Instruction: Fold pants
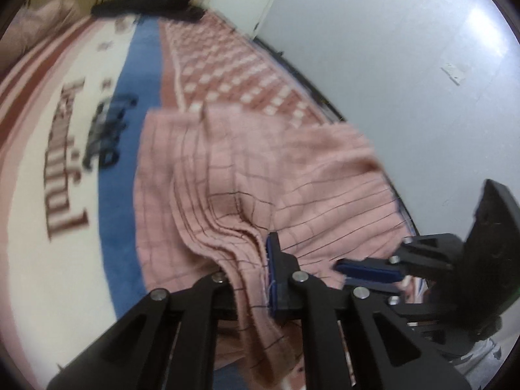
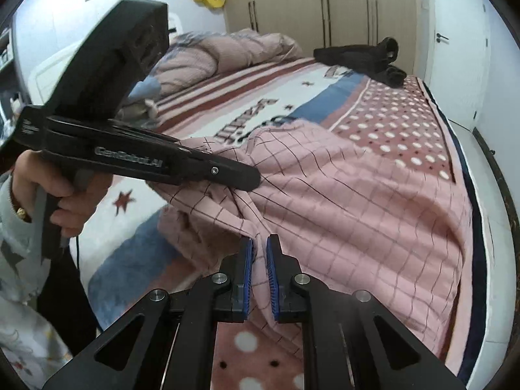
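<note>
From the left wrist, the pants [image 1: 260, 175] are seen spread out ahead on the bed [image 1: 81, 136]. A bunched edge of the cloth is pinched in the left gripper [image 1: 250, 276], whose jaws are closed on it; only one blue pad [image 1: 271, 279] can be seen, since the other is hidden by cloth. The right gripper [image 1: 367, 268] is seen just to the right, close by. The picture is blurred, so the fold lines are hard to read.

From the right wrist, the pants [image 2: 357, 201] are seen lying away from the gripper, with their long way running up the bed [image 2: 406, 123] toward the far end. A ridge of cloth is held in the right gripper [image 2: 258, 273], with the jaws nearly closed and a thin strip of cloth between the pads [image 2: 271, 279]. The left gripper [image 2: 237, 175] is seen up and to the left (held in a hand [image 2: 65, 195]), with its tip pressed into the cloth. Both grippers are at the near edge, so a fold would likely be carried away from them, along the long way.
</note>
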### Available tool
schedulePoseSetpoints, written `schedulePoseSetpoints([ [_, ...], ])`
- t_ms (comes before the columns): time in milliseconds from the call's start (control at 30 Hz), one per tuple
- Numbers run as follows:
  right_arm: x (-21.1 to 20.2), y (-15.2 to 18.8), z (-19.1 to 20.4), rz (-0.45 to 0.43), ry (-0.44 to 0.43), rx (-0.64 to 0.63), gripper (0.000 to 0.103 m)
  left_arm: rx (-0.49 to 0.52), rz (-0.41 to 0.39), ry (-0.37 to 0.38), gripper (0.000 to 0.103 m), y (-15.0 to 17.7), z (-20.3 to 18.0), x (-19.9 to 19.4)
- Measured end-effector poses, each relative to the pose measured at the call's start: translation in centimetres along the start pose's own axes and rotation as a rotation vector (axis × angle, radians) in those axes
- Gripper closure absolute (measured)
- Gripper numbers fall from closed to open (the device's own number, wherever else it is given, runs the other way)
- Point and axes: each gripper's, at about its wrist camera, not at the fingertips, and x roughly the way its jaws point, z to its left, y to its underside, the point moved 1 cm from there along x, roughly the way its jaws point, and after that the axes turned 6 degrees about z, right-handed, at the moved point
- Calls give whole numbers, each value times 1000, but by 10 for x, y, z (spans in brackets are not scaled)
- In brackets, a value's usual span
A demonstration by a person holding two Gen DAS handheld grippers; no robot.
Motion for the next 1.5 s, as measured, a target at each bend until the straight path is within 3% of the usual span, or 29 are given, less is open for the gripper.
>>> schedulePoseSetpoints([
  [33, 4, 2, 1, 12, 3, 0, 95, -11, 20, -15, 91, 4, 5, 7],
  [133, 3, 6, -3, 21, -4, 17, 83, -21, 29, -25, 74, 11, 13, 6],
  [200, -12, 6, -11, -11, -9, 36, 76, -14, -10, -48, 54, 10, 15, -10],
  [267, -33, 5, -27, -58, 9, 72, 69, 18, -60, -83, 50, 4, 14, -27],
  [400, -55, 0, -62, -97, 111, 129, 68, 42, -91, -54, 50, -12, 4, -39],
  [533, -51, -4, -94, -93, 167, 162, 68, 88, -61, 5, 49, -27, -12, -11],
  [700, -18, -7, -131, -49, 124, 213, 68, 88, 15, -48, 49, -30, -8, 32],
  [867, 2, -9, -160, -58, 133, 272, 67, 99, 35, -69, 49, -26, -1, 42],
  [933, 5, -9, -171, -58, 147, 316, 51, 107, 39, -72, 49, -26, 1, 44],
  [1100, 8, -12, -198, -53, 114, 420, 47, 82, 32, -50, 45, -26, 4, 33],
  [1133, 5, -12, -198, -53, 113, 424, 47, 73, 18, -52, 42, -27, 6, 27],
  [1200, -4, -7, -194, -39, 116, 432, 44, 61, -34, -59, 24, -29, 13, 9],
  [1267, -11, 3, -189, -11, 86, 463, 36, 43, -57, -68, 17, -31, 22, -2],
  [1333, -17, 17, -183, 4, 19, 491, 29, 2, -49, -57, 16, -31, 38, -7],
  [1500, -13, 45, -168, 36, -102, 551, 29, -128, 6, 23, 16, -23, 68, 8],
])
